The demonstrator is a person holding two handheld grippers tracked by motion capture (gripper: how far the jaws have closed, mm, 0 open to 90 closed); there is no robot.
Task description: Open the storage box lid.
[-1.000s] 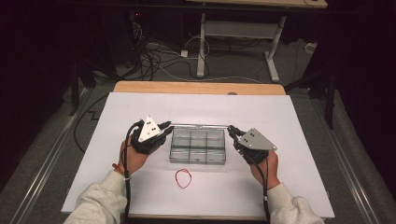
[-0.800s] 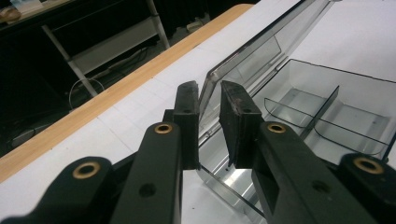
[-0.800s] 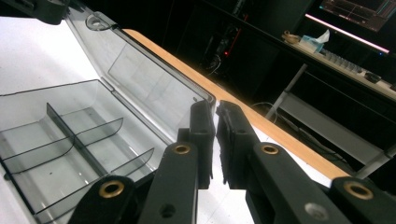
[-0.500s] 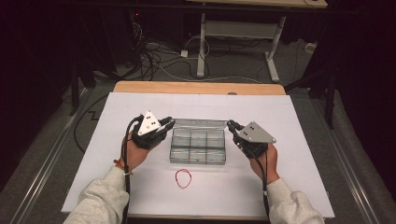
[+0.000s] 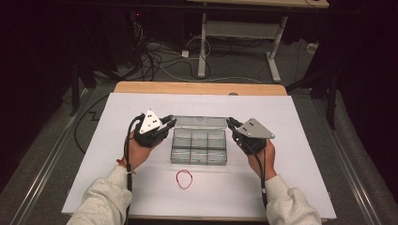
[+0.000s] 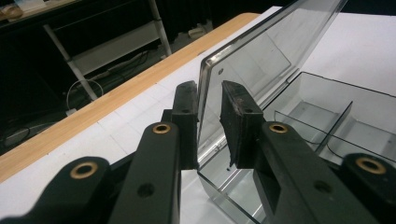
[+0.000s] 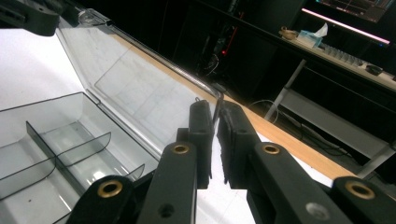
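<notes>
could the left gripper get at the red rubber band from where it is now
Probably not right away: the left gripper is clamped on the lid of the clear box. Once it lets go, the rubber band lies on bare table in front of the box, nothing covering it.

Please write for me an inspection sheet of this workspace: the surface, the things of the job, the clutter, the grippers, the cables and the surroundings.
Surface: white sheet over a wooden table.
Job's things: clear plastic box with six compartments, nothing seen inside; its lid is raised.
Clutter: red rubber band on the sheet, in front of the box.
Grippers: left gripper has the lid's left edge between its jaws; right gripper is closed on the lid's right edge.
Cables: one black cable along each forearm; a tangle of floor cables beyond the table.
Surroundings: dark room, white desk frame behind.
</notes>
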